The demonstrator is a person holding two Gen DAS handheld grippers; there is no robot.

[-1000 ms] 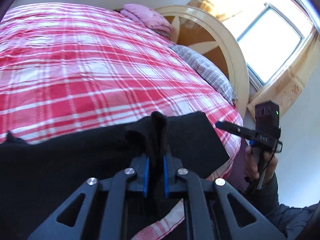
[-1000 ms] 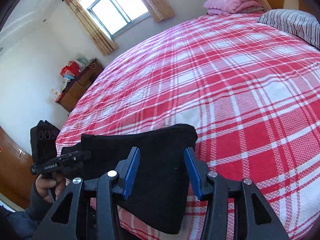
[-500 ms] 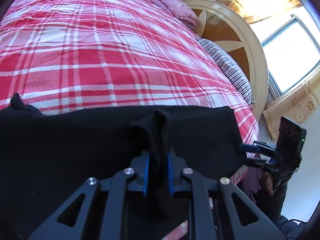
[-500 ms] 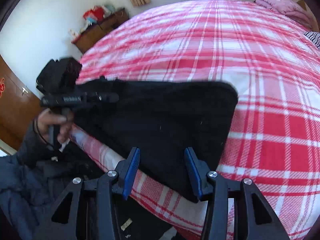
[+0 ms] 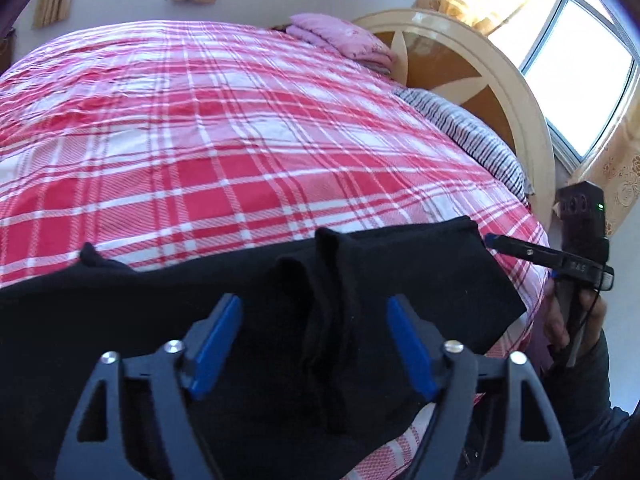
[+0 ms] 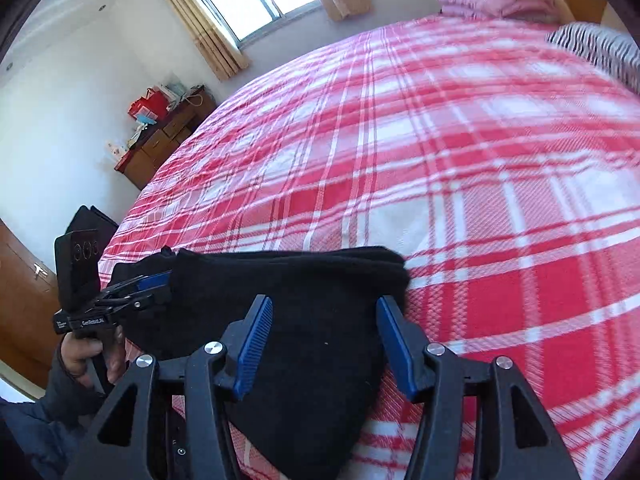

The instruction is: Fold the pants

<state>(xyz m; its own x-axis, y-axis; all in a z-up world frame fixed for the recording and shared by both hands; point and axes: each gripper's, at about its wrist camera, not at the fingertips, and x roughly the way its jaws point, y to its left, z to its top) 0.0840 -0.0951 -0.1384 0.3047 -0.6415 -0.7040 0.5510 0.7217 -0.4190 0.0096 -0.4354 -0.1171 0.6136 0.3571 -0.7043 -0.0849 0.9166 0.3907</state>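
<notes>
Black pants (image 5: 400,280) lie folded along the near edge of the red plaid bed (image 5: 240,140), with a raised ridge of fabric between my left jaws. My left gripper (image 5: 316,320) is open, its blue pads apart on either side of that ridge. My right gripper (image 6: 324,328) is open over the pants (image 6: 312,320) near their right end. The right gripper also shows in the left wrist view (image 5: 520,246), at the pants' right corner. The left gripper shows in the right wrist view (image 6: 140,288) at the pants' left end.
A pink folded blanket (image 5: 340,40) and a striped pillow (image 5: 472,136) lie at the head of the bed by the round headboard (image 5: 480,72). A wooden dresser (image 6: 168,136) with clutter stands by the far wall. Windows are behind the bed.
My left gripper has opened and let go of the pinched fold of pants. The pants have settled on the bed's near edge. Both grippers have tilted back up toward the bed.
</notes>
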